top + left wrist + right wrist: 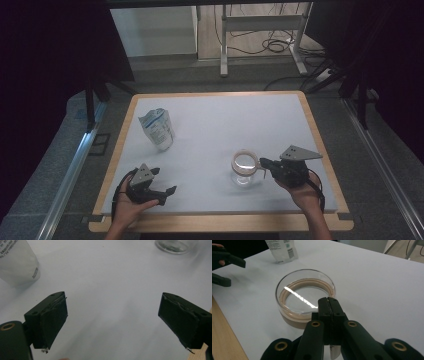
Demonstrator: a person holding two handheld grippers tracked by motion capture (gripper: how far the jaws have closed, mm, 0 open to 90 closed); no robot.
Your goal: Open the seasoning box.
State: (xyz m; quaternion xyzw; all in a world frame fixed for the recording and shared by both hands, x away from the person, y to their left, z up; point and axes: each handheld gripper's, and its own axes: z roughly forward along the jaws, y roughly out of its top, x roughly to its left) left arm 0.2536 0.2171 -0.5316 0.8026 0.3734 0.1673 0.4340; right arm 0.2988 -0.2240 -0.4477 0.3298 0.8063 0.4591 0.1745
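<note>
Glass jar (245,168) with tan-rimmed lid stood at 5 o'clock on the bench (220,120). Right tool (262,163), at the jar's 3 o'clock, was clamped shut at its rim. Left tool (166,181) rested agape at 7 o'clock. Pouch (157,128) stood at 10 o'clock.

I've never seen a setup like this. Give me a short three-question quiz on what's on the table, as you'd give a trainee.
1. True or false: the left gripper has its jaws wide apart with nothing between them.
2. Which thing stands right by the tips of the right gripper? A) the white pouch B) the glass jar
3. Fill in: the pouch stands toward the table's far ____ corner in the high view.

Key: 1 true. 2 B. 3 left.
</note>
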